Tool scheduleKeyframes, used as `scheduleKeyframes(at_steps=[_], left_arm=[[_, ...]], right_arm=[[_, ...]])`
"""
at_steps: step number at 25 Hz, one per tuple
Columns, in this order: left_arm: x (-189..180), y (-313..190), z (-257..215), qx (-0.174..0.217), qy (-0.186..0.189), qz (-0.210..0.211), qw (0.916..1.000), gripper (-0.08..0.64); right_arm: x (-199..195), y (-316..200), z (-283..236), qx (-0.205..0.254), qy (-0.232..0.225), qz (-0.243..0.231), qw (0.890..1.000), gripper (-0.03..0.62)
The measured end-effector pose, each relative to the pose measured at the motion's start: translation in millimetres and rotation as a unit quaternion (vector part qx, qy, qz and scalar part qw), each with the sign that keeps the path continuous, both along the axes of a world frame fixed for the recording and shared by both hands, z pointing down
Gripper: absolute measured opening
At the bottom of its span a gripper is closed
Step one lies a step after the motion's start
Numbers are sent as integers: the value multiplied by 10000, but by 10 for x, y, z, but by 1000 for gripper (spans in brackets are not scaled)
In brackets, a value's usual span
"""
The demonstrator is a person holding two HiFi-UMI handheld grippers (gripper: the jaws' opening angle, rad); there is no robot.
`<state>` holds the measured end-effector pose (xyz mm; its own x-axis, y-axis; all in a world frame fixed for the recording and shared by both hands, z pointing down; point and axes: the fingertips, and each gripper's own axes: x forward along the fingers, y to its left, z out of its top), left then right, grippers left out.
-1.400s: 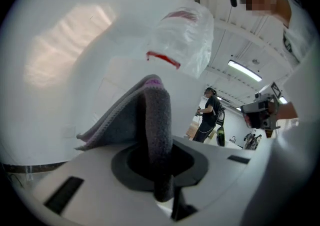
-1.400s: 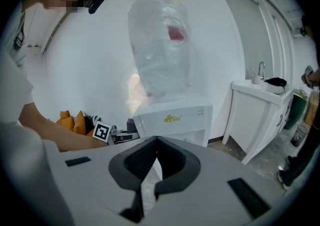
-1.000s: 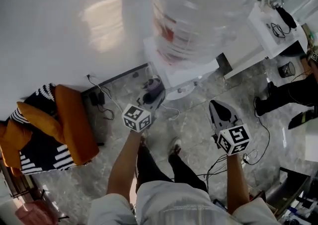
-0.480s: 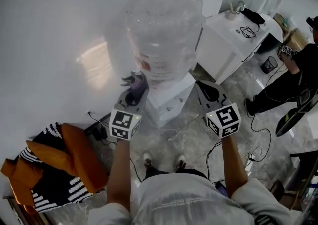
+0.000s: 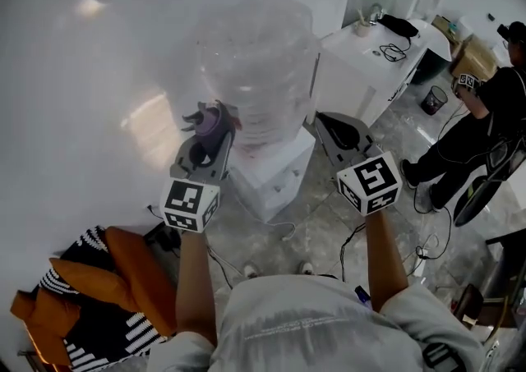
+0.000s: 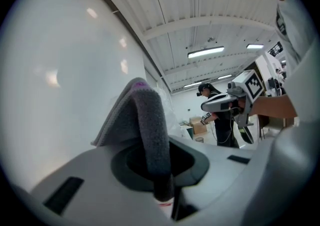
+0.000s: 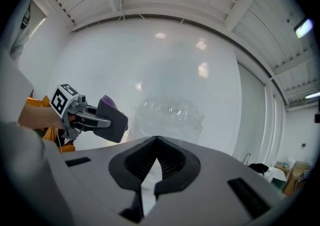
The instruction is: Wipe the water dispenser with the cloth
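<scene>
The left claw (image 5: 210, 126) was pinching a grey cloth (image 6: 145, 120) with a purple edge, which stood folded upward out of its jaws. The right claw (image 5: 329, 126) was pressed together at the tips with nothing between them. Both were held up at about the same height, one on each side of the water dispenser (image 5: 267, 175). The cloth sat close beside the left flank of the clear bottle (image 5: 255, 75) on top; contact could not be told. Beyond, a white tabletop (image 5: 362, 54) carried dark cables, and a person in dark clothes (image 5: 493, 116) stood farther right.
</scene>
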<state>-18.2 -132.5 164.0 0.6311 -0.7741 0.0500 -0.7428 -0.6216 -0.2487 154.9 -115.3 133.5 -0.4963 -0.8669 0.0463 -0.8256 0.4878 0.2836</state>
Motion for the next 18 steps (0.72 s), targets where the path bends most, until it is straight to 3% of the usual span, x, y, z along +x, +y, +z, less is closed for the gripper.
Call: scheduleKeyframes(at_steps=[7, 18], left_arm=[[-53, -14, -196, 296, -142, -43, 9995, 37], [-109, -12, -22, 219, -156, -38, 9996, 37]], right_arm=[[-93, -34, -134, 104, 58, -59, 9999, 14], [-208, -87, 27, -11, 139, -91, 9999, 14]])
